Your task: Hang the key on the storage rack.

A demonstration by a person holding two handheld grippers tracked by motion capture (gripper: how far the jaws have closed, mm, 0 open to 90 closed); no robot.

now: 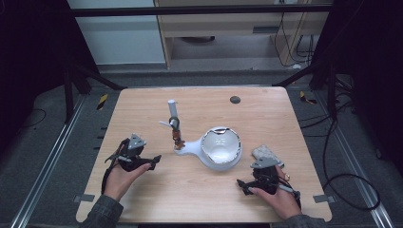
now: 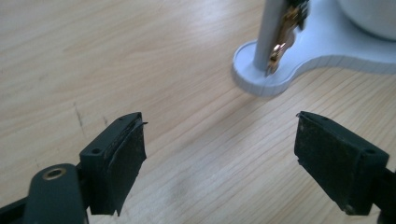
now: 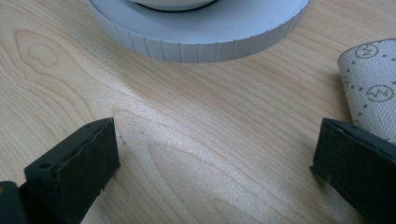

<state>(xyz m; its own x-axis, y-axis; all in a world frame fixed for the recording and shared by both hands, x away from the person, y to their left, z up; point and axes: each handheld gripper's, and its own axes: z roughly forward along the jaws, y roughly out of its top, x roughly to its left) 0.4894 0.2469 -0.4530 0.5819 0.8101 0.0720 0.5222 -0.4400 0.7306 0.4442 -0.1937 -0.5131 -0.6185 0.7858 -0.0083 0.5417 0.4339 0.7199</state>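
Matt wood-grain table, glossy white bowl, ribbed plastic stand

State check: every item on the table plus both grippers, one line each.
White stand with upright post: flat on the wooden table, post vertical.
Small brass-and-dark clasp item: hanging on the post.
White bowl: upright on the stand's round base, looks empty.
Patterned grey-white cloth: lying beside the base, untouched.
Left gripper: open, nothing between the jaws.
Right gripper: open, nothing held.
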